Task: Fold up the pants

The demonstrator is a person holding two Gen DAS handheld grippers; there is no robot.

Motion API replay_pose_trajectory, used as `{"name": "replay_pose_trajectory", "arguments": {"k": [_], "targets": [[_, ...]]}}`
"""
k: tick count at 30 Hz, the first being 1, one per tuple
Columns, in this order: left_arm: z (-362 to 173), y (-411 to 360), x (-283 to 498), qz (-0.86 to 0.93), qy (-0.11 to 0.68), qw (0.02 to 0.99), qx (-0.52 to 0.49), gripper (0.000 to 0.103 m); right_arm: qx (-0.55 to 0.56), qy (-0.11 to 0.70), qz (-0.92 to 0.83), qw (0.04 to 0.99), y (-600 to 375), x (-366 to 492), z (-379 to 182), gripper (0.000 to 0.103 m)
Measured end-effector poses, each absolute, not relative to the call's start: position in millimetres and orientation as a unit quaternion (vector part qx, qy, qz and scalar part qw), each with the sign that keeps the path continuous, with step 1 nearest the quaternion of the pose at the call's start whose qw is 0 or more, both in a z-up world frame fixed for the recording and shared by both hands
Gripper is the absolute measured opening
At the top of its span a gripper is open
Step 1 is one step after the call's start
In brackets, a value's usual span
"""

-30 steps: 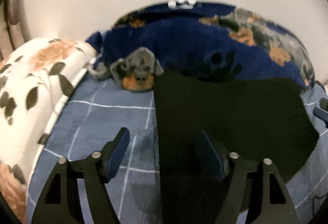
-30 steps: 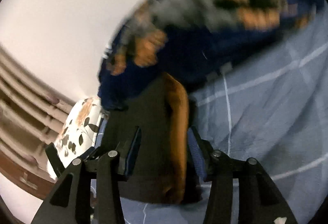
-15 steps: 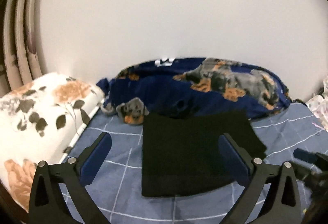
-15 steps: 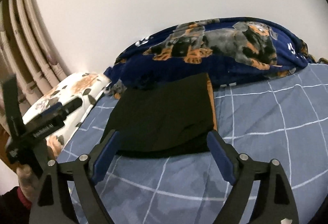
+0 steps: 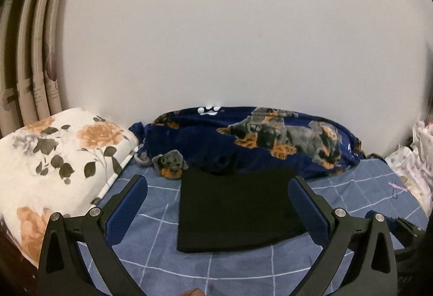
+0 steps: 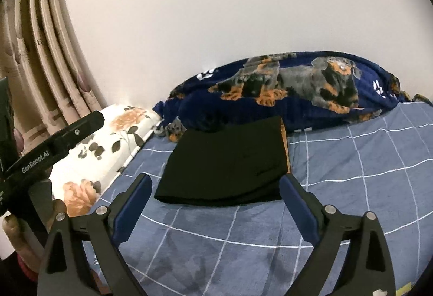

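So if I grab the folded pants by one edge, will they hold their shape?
Probably not. The pants are soft cloth lying flat in loose layers on the bedsheet, so lifting one edge would likely let them droop and unfold. They look light, and a push may bunch them up rather than slide them whole.

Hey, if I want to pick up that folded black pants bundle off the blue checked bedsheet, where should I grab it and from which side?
Grip the folded black pants at the thick rounded near edge, coming in low from the front. The layers stack there and lift slightly off the blue checked bedsheet, probably giving the pads something to pinch. The far edge sits against the navy dog-print blanket.
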State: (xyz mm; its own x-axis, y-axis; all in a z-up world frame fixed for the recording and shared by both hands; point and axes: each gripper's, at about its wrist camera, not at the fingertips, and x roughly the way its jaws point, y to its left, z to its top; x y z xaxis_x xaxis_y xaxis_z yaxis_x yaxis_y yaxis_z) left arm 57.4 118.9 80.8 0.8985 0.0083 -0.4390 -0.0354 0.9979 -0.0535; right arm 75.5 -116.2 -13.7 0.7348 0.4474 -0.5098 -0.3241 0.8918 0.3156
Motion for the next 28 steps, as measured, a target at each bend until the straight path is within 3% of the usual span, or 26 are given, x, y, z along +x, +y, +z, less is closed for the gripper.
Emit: {"name": "replay_pose_trajectory", "arguments": {"k": [14, 28], "targets": [[96, 112, 35, -0.02, 0.217, 0.975, -0.036, 0.103, 0.106, 0.29, 0.206, 0.928, -123, 57, -3, 0.099], [71, 99, 26, -0.008, 0.234, 0.972, -0.019, 0.103, 0.093, 0.293, 0.175, 0.935, -123, 50, -7, 0.101]]}}
